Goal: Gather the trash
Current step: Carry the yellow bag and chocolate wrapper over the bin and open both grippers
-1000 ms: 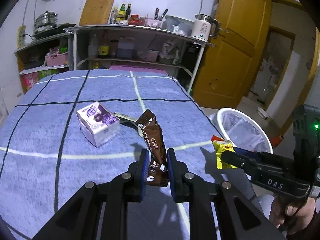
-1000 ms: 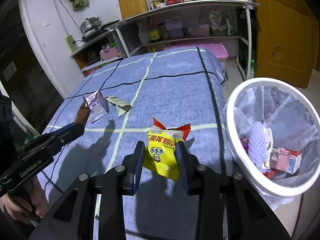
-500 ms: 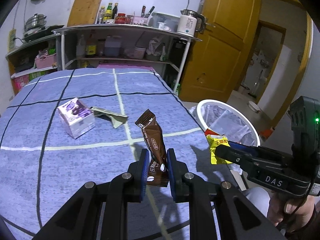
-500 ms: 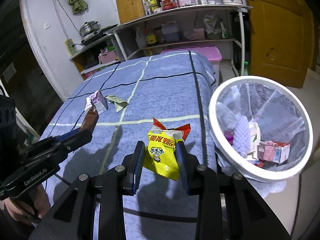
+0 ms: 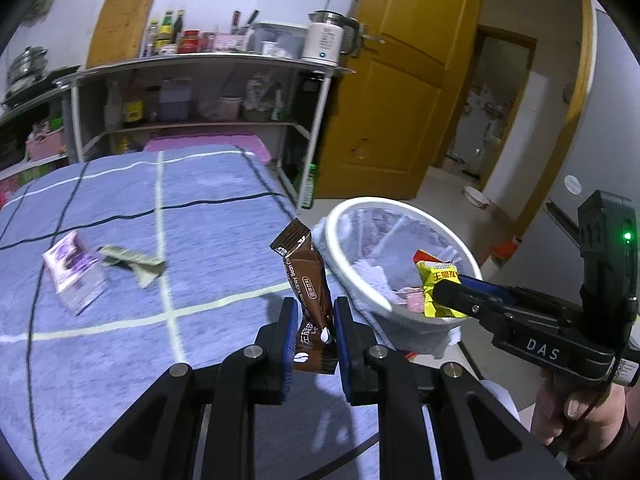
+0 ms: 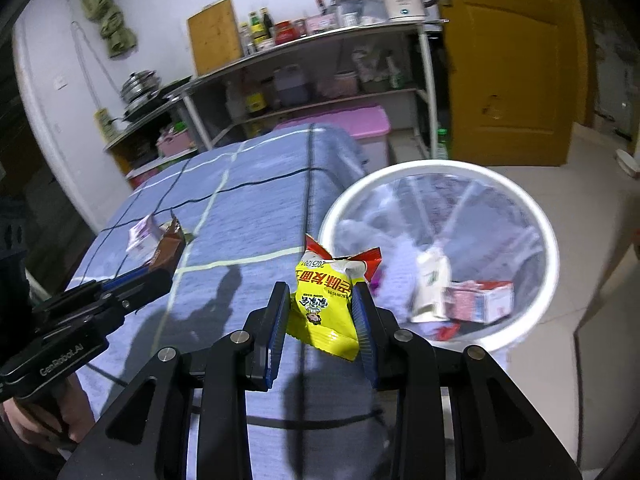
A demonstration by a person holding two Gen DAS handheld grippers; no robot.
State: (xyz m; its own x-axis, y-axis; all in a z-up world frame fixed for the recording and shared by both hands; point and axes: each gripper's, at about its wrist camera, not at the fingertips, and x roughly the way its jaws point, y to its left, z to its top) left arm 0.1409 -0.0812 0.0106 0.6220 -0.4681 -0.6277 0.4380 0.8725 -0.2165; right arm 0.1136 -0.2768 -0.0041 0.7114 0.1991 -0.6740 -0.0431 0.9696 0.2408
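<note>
My left gripper (image 5: 314,312) is shut on a brown coffee sachet (image 5: 306,280), held upright above the blue checked bedspread (image 5: 200,200) near its right edge. My right gripper (image 6: 320,300) is shut on a yellow snack packet (image 6: 326,304) with a red torn top, at the near-left rim of the white bin (image 6: 532,216). The white bin (image 5: 344,216) stands on the floor beside the bed and holds cartons and wrappers. In the left wrist view the right gripper (image 5: 440,292) reaches over the bin's near side with the yellow packet (image 5: 436,280). The left gripper (image 6: 160,276) shows at the left of the right wrist view.
A purple-and-white carton (image 5: 74,270) and a crumpled green wrapper (image 5: 136,264) lie on the bedspread at the left. Metal shelves (image 5: 200,92) with bottles and a kettle (image 5: 326,38) stand behind the bed. A yellow door (image 5: 392,92) is beyond the bin. A hand (image 5: 580,412) grips the right tool.
Both grippers have travelled to the right with their packets, toward the bin. The bin now sits nearer in both views, and the yellow packet has come over its rim.
</note>
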